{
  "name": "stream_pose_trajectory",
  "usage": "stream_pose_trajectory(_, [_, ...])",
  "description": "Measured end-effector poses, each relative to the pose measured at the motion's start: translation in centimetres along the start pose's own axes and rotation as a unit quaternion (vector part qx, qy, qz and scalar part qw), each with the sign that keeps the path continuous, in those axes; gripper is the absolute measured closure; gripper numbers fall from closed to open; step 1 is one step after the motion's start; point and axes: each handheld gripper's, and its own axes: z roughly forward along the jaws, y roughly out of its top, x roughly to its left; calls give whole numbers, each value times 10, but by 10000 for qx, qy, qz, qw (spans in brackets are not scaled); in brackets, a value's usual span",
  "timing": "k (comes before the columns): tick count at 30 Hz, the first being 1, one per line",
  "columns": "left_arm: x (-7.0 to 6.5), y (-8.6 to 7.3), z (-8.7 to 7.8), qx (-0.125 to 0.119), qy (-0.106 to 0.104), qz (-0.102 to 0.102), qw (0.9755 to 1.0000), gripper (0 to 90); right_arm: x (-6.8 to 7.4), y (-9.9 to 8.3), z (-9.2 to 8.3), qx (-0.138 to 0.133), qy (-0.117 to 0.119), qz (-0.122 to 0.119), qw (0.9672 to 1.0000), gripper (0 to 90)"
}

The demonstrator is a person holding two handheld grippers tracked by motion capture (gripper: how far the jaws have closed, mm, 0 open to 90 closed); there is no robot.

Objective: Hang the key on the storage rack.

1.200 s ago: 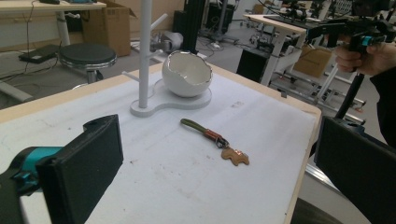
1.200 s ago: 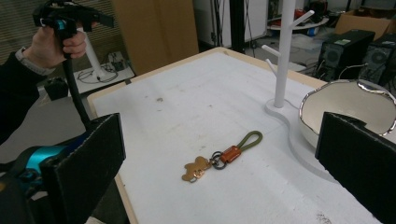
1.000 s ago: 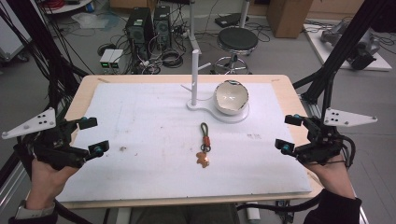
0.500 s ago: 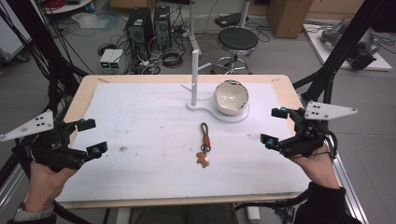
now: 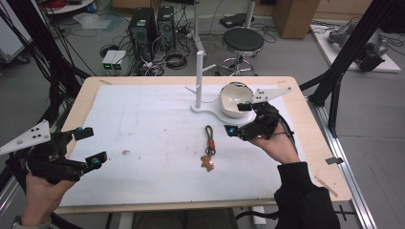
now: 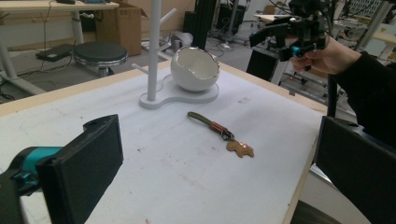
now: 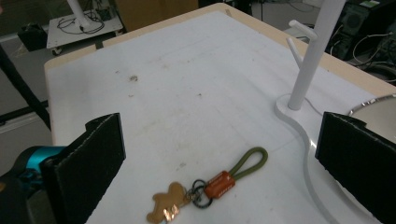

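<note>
A keychain with an olive loop, an orange tag and a copper bear charm lies flat in the middle of the white mat. My right gripper is open, hovering just right of the keychain and in front of the white bowl. In the right gripper view the keychain lies low between the two wide-apart jaws. My left gripper is open near the mat's left front edge, far from the keychain, with nothing between its jaws.
A white stand with side pegs rises from a flat base that also carries the bowl, at the back centre. The mat covers most of the wooden table. Small brown stains mark it at the left.
My right gripper has moved from the table's right edge leftward and away from the person, to beside the bowl and near the keychain. The left gripper has barely shifted.
</note>
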Motion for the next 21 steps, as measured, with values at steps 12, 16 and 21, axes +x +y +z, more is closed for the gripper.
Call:
stream_pose_trajectory(12, [-4, -4, -9, -39, 85, -52, 9999, 17, -20, 5, 31, 240, -406, 487, 9977, 8])
stream_pose_trajectory(16, [-3, -4, -10, -32, 97, -56, 9999, 17, -27, -7, 46, 541, -591, 738, 9940, 8])
stream_pose_trajectory(21, [-2, -6, -8, 12, 66, -74, 10000, 17, -35, -19, 62, 670, -592, 925, 9917, 8])
